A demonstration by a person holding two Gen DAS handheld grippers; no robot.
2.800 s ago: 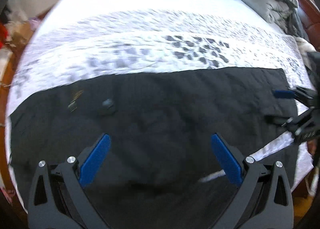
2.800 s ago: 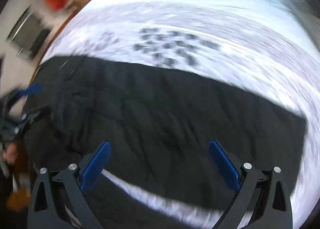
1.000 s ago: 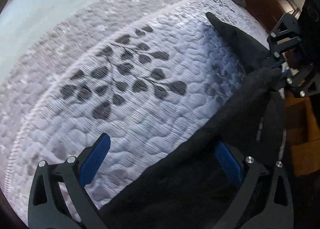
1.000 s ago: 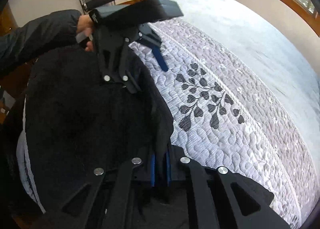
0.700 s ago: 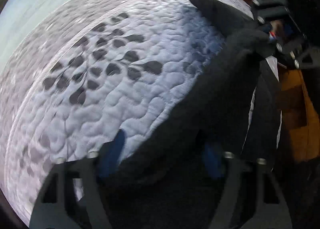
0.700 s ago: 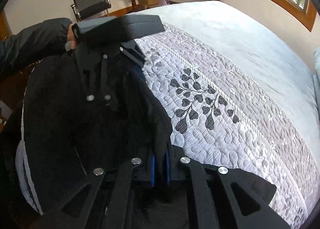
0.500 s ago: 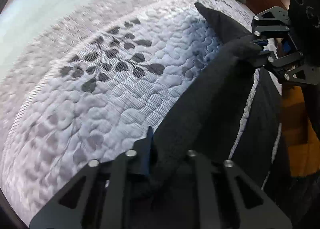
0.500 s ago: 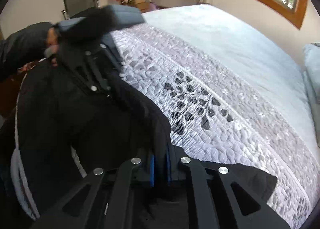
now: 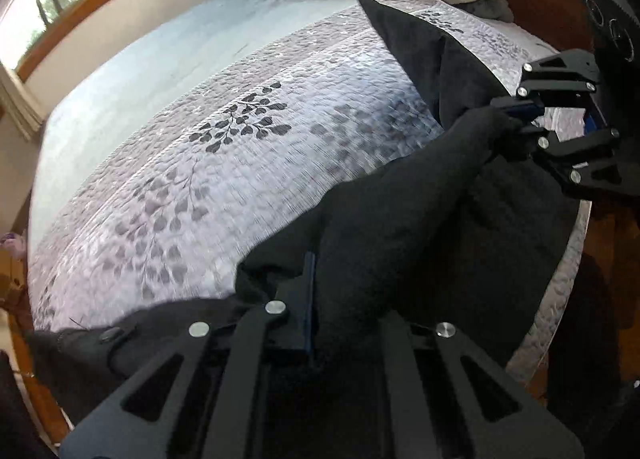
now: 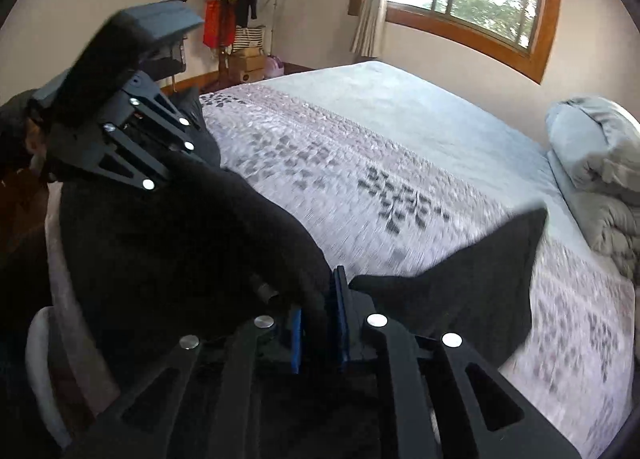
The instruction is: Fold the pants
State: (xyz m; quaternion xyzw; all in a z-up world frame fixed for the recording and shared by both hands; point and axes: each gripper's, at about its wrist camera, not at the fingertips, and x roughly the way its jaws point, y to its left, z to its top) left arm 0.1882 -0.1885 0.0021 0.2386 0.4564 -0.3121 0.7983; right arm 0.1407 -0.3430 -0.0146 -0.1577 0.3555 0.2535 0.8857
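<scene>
Both the left claw (image 9: 320, 299) and right claw (image 10: 320, 319) are clamped on black pants (image 9: 400, 227), which hide their fingertips above the bed (image 9: 260, 163).

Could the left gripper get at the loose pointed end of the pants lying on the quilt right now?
Probably not as things stand: the left gripper is already shut on the pants, and the pointed end lies far across the quilt. It would have to let go first.
</scene>
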